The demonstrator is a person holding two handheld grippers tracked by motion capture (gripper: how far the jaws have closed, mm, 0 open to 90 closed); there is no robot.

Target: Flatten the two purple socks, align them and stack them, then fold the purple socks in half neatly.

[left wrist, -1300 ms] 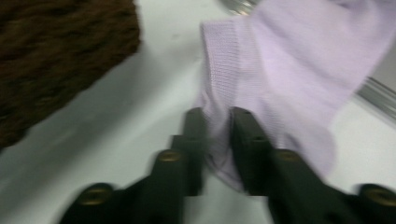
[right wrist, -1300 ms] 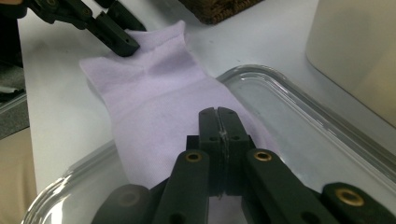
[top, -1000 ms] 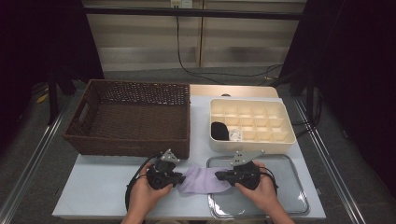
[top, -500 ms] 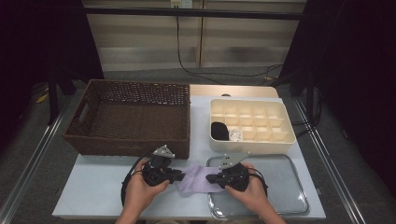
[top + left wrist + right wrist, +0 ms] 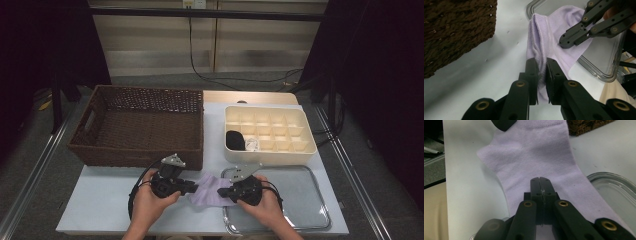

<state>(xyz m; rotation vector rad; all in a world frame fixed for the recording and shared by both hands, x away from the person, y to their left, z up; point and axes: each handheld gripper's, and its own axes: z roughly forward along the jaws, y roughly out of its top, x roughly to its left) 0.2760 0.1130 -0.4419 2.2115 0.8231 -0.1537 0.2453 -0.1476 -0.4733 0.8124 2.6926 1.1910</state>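
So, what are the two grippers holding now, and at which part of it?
Both hold the lilac sock. The left gripper pinches a raised fold at one end; the right gripper is shut at the opposite end, over the tray's rim.

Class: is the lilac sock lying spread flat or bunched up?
Mostly spread flat: the lilac sock lies smooth, only its cuff edge pinched into a ridge by the left tongs.

High view: fixed above the person's side, facing forward and down; takes in the whole table [image 5: 100, 220], far off.

Left gripper view: rides low on the left gripper [image 5: 541, 67], close over the table top, looking along its jaws across the lilac sock [image 5: 554, 27] toward the right gripper [image 5: 564, 42].

Right gripper view: rides on the right gripper [image 5: 541, 186], equally close, facing back across the sock [image 5: 536, 152].

Shared: the sock [image 5: 212, 192], the tray [image 5: 305, 200] rim, a basket [image 5: 140, 125] corner.
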